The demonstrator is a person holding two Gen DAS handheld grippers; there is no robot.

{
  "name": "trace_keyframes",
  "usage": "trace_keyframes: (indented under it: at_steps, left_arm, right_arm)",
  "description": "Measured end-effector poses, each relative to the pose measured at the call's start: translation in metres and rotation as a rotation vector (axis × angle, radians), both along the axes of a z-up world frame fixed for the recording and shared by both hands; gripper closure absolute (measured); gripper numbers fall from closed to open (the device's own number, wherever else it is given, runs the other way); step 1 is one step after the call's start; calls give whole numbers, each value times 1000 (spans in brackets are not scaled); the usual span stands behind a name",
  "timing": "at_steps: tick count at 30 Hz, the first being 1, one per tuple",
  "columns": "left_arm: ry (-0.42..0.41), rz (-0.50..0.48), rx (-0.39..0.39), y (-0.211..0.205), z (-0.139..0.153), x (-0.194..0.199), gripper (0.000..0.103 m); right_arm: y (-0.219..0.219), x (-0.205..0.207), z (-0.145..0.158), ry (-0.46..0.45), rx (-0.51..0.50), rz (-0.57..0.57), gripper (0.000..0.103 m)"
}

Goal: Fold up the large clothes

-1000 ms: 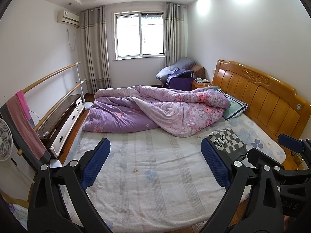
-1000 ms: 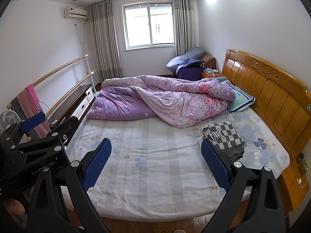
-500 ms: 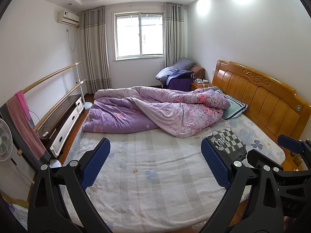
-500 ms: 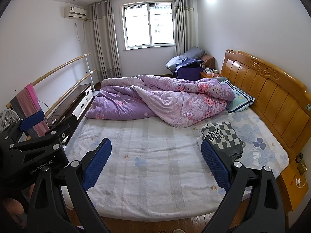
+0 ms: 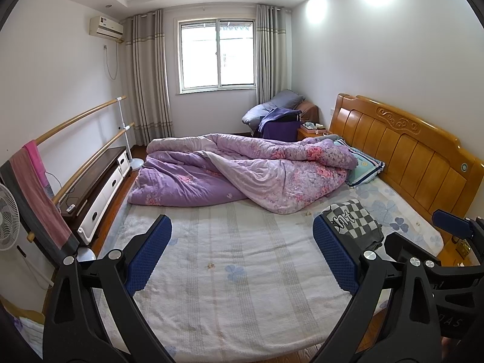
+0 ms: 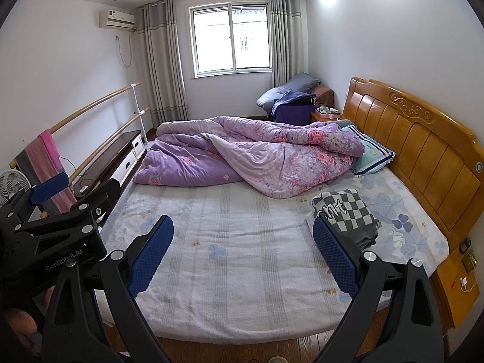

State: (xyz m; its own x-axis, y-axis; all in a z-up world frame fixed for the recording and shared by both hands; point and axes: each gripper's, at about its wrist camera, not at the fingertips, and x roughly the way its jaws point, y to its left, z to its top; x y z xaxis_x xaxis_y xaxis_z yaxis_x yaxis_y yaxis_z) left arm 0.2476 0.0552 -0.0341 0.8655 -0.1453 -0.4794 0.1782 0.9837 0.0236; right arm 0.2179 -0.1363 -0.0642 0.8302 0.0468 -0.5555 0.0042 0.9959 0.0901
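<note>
- Our left gripper has its jaws spread wide, nothing between them, just hanging above the near end of the bed.
- Same story for our right gripper: jaws wide apart, empty, up over the foot of the mattress.
- In the right wrist view the left gripper shows up at the left edge, and in the left wrist view part of the right one pokes in at the right edge, so we're holding them side by side.
- The thing to fold is the checkered garment, black and white with some lettering on top. It's lying bunched up in a lump on the bed's right side, down from the headboard.
- From the left wrist view it sits just past the right-hand blue pad, outside the gap between the jaws. In the right wrist view the garment is likewise beyond the right pad, off to the right of centre. Neither gripper touches it.
- Farther up the bed there's a rumpled purple floral quilt lying across the whole width, apart from the garment.
- A striped pillow peeks out from under the quilt by the headboard.
- Along the left wall we've got a low TV cabinet and a towel draped over wooden rails.
</note>
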Motion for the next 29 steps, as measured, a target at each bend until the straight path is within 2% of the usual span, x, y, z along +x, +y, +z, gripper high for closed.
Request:
trace_keyframes:
  at_steps: [21, 29]
  left_arm:
    - [6, -7, -12, 5, -2, -4, 8]
    - [44, 20, -31, 25, -16, 0, 8]
  right_arm:
    - [-5, -5, 0, 1, -1, -5, 13]
    - [6, 3, -8, 22, 0, 25, 13]
